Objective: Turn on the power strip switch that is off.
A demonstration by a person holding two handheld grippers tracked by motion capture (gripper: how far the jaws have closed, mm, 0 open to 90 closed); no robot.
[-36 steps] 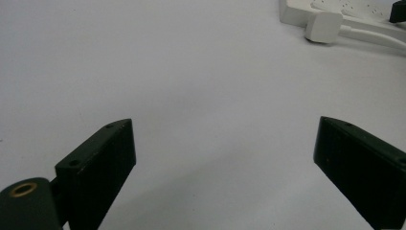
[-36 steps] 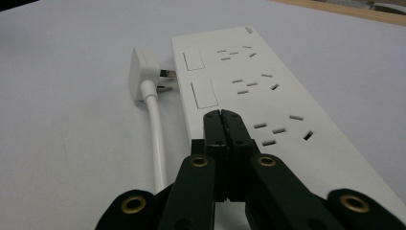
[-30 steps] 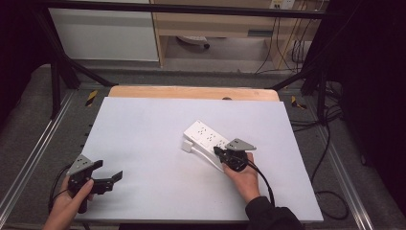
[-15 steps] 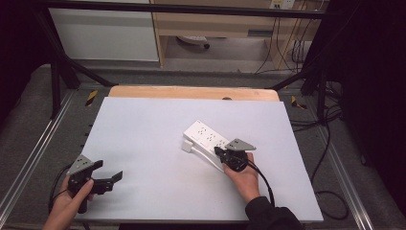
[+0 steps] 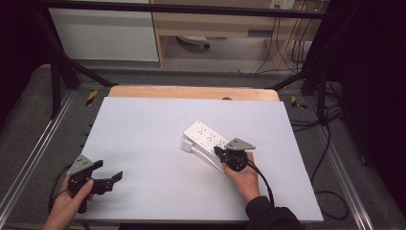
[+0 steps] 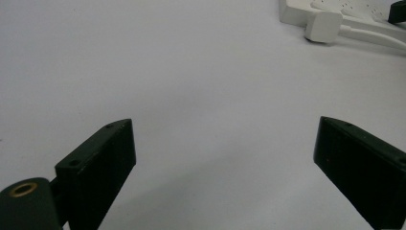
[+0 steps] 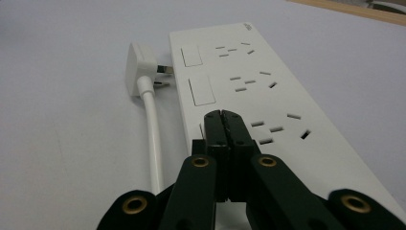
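Your white table (image 5: 143, 143) spreads across the high view, the white power strip (image 5: 207, 136) lying right of centre, its plug (image 7: 139, 67) and stiff cable (image 7: 154, 129) alongside. Rigid, light and smooth, it would likely slide when pushed; grip it across its long edges. Your right gripper (image 5: 221, 152), jaws pressed together and empty, rests its tip on the strip's near rocker switch. Your left gripper (image 5: 112, 178) hovers at lower left, jaws spread wide, empty.
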